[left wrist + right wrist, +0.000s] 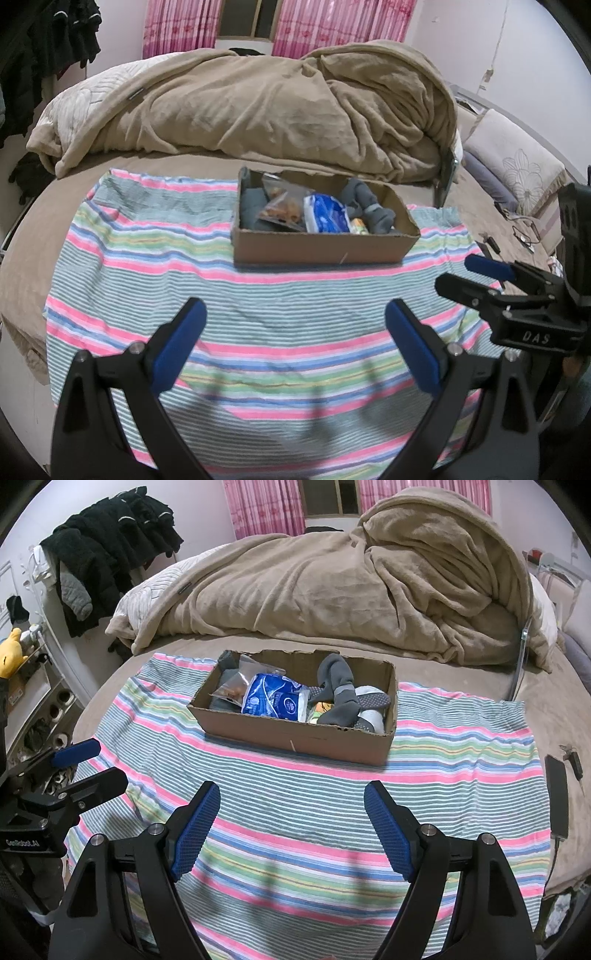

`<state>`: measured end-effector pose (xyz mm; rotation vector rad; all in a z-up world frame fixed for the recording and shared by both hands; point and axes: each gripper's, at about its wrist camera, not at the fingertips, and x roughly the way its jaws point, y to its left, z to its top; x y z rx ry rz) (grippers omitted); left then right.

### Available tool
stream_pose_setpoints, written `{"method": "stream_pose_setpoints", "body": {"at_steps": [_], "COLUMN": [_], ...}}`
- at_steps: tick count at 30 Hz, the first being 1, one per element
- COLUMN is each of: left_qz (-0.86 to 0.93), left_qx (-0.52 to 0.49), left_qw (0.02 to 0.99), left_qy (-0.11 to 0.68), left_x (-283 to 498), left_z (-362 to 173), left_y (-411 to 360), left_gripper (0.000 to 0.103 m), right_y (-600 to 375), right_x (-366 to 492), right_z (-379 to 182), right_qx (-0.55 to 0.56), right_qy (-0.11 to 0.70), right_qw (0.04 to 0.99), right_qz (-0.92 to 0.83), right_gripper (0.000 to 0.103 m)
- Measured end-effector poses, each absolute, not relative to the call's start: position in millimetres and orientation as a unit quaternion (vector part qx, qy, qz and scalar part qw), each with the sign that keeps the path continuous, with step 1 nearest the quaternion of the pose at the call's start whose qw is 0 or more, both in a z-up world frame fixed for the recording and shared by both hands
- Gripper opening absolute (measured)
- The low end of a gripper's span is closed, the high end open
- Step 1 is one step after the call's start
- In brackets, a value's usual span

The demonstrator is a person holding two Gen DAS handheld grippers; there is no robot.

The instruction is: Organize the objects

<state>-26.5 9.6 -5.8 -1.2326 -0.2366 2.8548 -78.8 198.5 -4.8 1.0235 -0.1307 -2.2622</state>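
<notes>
An open cardboard box (317, 253) (295, 738) stands on a striped cloth (258, 306) (314, 794) spread over the bed. Inside lie a blue-and-white packet (327, 214) (273, 698), a clear bag of brownish snacks (282, 208) (234, 688) and grey socks (369, 206) (340, 690). My left gripper (295, 314) hangs open over the cloth, short of the box, with nothing between its blue pads. My right gripper (291, 797) is open too, likewise empty above the cloth. Each gripper shows at the other view's edge, the right gripper (469, 277) and the left gripper (92, 762).
A rumpled tan blanket (258, 110) (351, 590) is heaped behind the box. A phone with its cable (557, 797) lies on the bed right of the cloth. Dark clothes (107, 554) hang at the left wall. A pillow (517, 166) lies at the right.
</notes>
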Motion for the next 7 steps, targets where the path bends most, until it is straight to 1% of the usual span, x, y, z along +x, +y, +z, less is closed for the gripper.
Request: {"method": "stream_pose_setpoints", "body": {"at_steps": [7], "left_qz": [0.921], "left_qx": [-0.382], "left_qw": [0.018], "left_qy": [-0.073], "left_x": [-31.5], "left_z": [-6.0], "left_y": [9.2], "left_gripper": [0.099], "right_y": [200.3], "right_x": [-84.5], "right_z": [-12.6], "right_qx": [0.396], "right_qy": [-0.052], "right_qw": [0.323], "right_qz": [-0.858], "right_gripper": [0.083]}}
